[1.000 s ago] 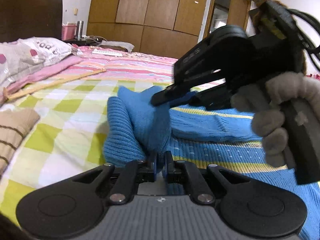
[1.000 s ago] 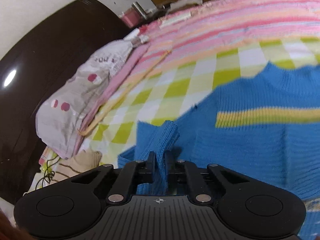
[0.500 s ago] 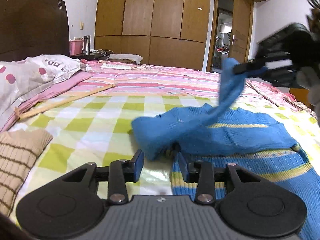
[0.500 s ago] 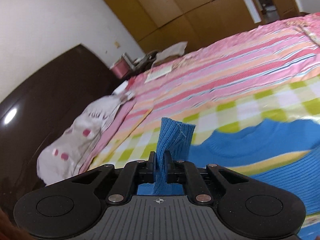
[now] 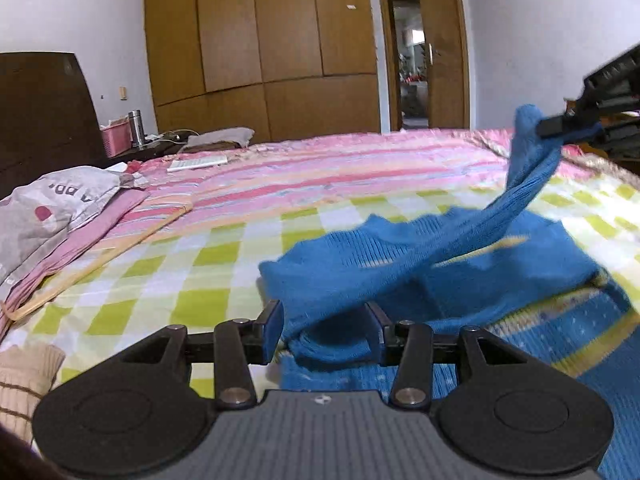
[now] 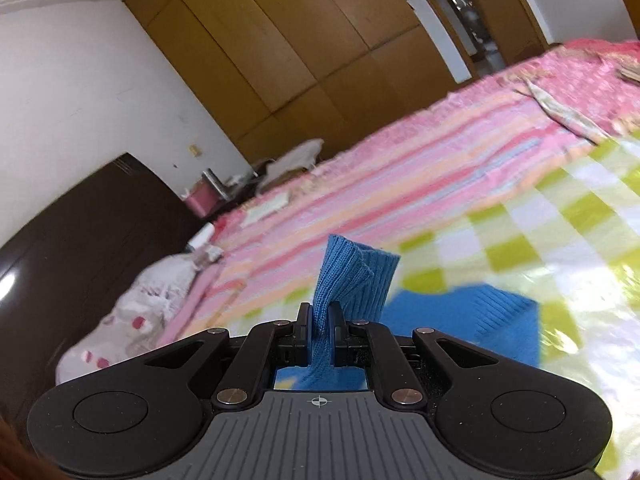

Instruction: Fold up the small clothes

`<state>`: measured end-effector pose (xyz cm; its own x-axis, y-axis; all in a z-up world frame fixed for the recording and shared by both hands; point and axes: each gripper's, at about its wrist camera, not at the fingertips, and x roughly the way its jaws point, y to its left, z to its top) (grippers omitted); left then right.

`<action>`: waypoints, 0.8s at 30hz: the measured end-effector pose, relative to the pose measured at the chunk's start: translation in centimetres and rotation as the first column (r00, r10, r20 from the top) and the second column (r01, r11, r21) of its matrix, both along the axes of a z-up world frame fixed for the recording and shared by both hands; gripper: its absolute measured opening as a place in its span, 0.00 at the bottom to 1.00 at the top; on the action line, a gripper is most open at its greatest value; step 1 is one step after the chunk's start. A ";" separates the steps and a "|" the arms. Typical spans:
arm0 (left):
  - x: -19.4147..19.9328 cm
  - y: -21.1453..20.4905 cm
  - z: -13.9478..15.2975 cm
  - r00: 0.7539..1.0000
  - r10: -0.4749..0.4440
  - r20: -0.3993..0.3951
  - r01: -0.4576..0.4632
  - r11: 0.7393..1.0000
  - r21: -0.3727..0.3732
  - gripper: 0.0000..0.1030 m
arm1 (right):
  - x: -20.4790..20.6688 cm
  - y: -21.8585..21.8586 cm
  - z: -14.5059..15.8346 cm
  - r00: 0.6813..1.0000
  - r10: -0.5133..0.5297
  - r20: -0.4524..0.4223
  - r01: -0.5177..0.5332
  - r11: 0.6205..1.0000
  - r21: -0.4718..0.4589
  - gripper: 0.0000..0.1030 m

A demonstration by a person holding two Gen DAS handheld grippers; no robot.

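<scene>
A blue knit sweater (image 5: 500, 264) with yellow stripes lies on the green-checked bed cover (image 5: 200, 272). My left gripper (image 5: 323, 330) sits low at its near left edge. Its jaws are opening, and a bunched fold of the sweater lies between them without being pinched. My right gripper (image 5: 560, 128) is up at the far right, shut on the sweater's sleeve cuff (image 6: 356, 272). The sleeve (image 5: 520, 200) stretches from the body up to it. In the right wrist view the cuff stands out of the right gripper (image 6: 320, 328), with the sweater body (image 6: 480, 312) below.
A grey spotted pillow (image 5: 52, 204) and a pink cloth lie at the left by the dark headboard (image 5: 40, 112). A beige striped garment (image 5: 20, 380) sits at the near left. A thin wooden stick (image 5: 108, 252) lies on the cover. Wardrobes (image 5: 260, 40) stand behind.
The left gripper opened, let go of the sweater fold and drew back a little. The right gripper carried the sleeve cuff up and away to the right, stretching the sleeve.
</scene>
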<state>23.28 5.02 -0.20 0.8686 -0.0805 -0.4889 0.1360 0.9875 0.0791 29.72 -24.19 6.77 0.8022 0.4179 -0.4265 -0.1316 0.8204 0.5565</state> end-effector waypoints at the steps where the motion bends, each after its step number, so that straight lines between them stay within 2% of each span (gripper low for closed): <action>1: 0.1 -0.3 -0.3 1.000 -0.004 -0.013 0.004 1.000 0.009 0.48 | -0.2 -0.7 -0.7 1.000 -0.006 -0.021 0.006 1.000 0.000 0.08; 6: 0.4 -1.1 -1.4 0.998 -0.012 -0.058 0.016 0.998 0.059 0.48 | -0.9 -3.1 -4.9 0.992 -0.049 -0.113 0.050 0.999 0.004 0.08; 11: 0.3 -1.3 -1.6 0.998 -0.022 -0.065 0.028 0.996 0.086 0.48 | -1.5 -4.2 -7.6 0.982 -0.054 -0.181 0.060 0.998 0.027 0.13; 13: 0.3 -1.3 -1.5 0.998 -0.025 -0.058 0.030 0.995 0.090 0.48 | -1.6 -4.4 -8.0 0.979 -0.039 -0.201 0.048 0.998 0.042 0.16; 17: 0.6 -1.1 -1.5 0.999 -0.019 -0.051 0.024 0.995 0.098 0.48 | -1.5 -4.8 -8.2 0.976 -0.063 -0.211 0.076 0.996 0.052 0.34; 18: 0.8 -1.2 -1.7 0.999 -0.017 -0.052 0.022 0.994 0.106 0.48 | -1.4 -5.0 -8.3 0.974 -0.070 -0.217 0.087 0.994 0.067 0.34; 20: 1.1 -1.5 -1.9 0.999 -0.016 -0.047 0.022 0.992 0.126 0.49 | -0.9 -5.2 -8.4 0.970 -0.076 -0.230 0.102 0.989 0.105 0.34; 22: 1.4 -1.7 -2.0 0.999 -0.009 -0.036 0.014 0.989 0.144 0.49 | -0.4 -5.0 -8.4 0.969 -0.082 -0.233 0.109 0.988 0.108 0.29; 24: 1.9 -1.8 -1.8 1.000 0.014 -0.020 -0.011 0.987 0.158 0.49 | 0.1 -4.5 -7.9 0.970 -0.086 -0.226 0.108 0.990 0.089 0.11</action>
